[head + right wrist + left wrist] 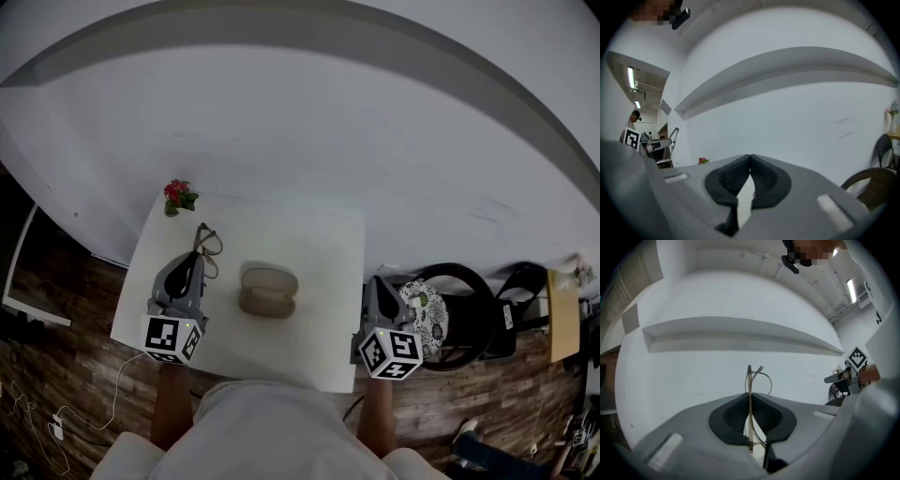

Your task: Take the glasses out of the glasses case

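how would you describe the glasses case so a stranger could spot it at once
Find the small white table by the white wall. Near its middle lies the glasses case. It is the only beige, rounded lump there, unlike the thin wire glasses and the red flowers farther left.

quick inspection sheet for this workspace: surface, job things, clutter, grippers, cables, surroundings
surface: white table, mostly bare
job's things: glasses are out of the case, clamped in the left gripper; beige glasses case lies mid-table, apart from them
clutter: small red flowers at the table's far left corner
grippers: left gripper shut on the glasses; right gripper shut and empty, past the table's right edge
cables: white cable on the floor at left
surroundings: white wall, wood floor, chair with patterned cushion at right
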